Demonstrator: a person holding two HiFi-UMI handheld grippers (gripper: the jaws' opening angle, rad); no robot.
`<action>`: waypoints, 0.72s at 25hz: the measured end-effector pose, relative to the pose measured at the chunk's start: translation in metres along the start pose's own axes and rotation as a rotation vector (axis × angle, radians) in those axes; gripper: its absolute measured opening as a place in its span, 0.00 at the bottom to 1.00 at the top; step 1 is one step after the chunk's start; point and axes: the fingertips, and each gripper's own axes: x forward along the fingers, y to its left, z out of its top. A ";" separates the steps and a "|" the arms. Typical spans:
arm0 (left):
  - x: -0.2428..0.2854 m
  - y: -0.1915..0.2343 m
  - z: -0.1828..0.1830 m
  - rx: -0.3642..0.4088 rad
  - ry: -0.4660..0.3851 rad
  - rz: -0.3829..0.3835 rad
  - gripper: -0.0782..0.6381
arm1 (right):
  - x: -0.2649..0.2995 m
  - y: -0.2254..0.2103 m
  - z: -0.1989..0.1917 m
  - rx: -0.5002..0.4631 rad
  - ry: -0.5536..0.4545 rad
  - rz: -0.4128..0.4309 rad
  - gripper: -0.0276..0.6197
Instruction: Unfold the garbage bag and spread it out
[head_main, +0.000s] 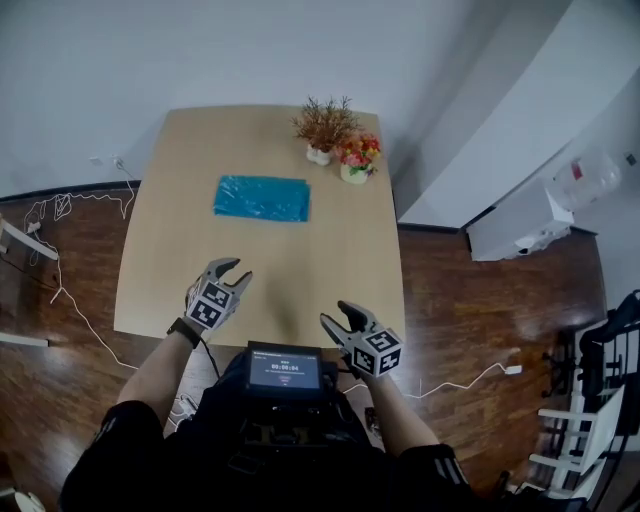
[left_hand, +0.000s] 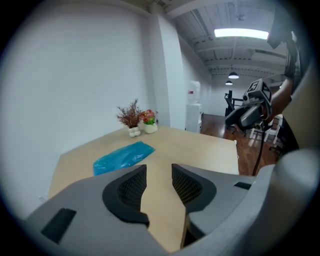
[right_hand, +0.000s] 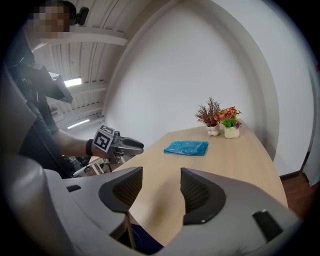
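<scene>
Over table: left gripper, right gripper (jaws apart, empty)

The head camera is looking steeply down from above the person's chest, taking in the whole worktop from some way off, with the left claw and right claw at its near edge. Each claw camera is riding just behind its own jaws, sitting low over the near end of the worktop and facing along it toward the far end. All three views are sharing the blue garbage bag and the potted flowers beyond it. Each claw camera is also catching the other claw off to one side.
</scene>
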 end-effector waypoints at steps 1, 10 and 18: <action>0.014 0.008 0.003 0.021 0.005 0.004 0.33 | 0.003 -0.002 0.003 -0.003 0.003 -0.005 0.41; 0.135 0.062 0.040 0.177 0.070 -0.051 0.40 | 0.050 -0.037 0.045 -0.016 0.001 -0.066 0.41; 0.217 0.074 0.020 0.316 0.204 -0.145 0.45 | 0.110 -0.076 0.079 -0.041 0.015 -0.121 0.41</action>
